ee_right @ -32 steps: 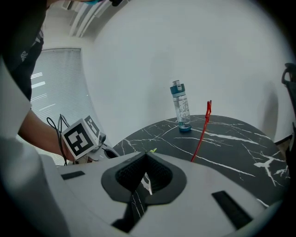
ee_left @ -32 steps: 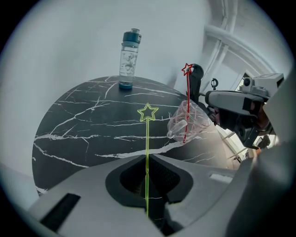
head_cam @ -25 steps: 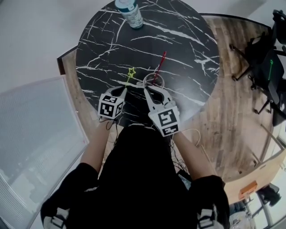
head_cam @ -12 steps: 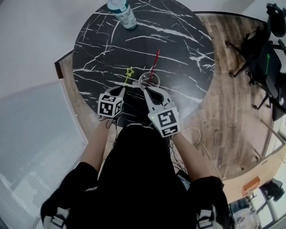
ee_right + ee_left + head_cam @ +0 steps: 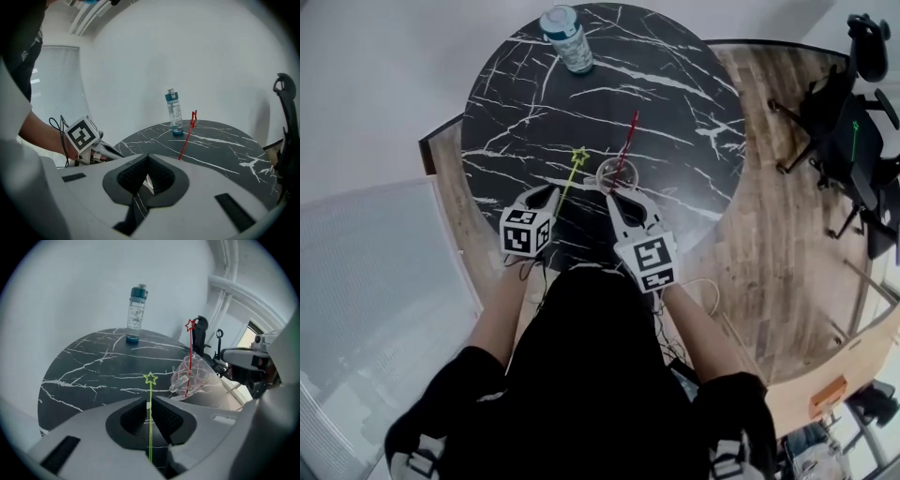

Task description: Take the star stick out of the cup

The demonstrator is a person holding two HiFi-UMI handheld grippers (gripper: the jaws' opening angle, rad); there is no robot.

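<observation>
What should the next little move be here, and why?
Probably carry the green stick sideways, away from the cup, and lay it on the table. The left claw grips that stick, and it looks clear of the cup. The right claw pinches the cup's rim, seemingly to steady it. The red stick stands in the cup.

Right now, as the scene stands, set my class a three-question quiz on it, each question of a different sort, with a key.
1. True or false: the left gripper is shut on the green star stick.
2. Which stick stands in the clear plastic cup? A: green star stick; B: red star stick; C: none.
3. Fill in: the right gripper is shut on the cup's ____.
Key: 1 true; 2 B; 3 rim.
</observation>
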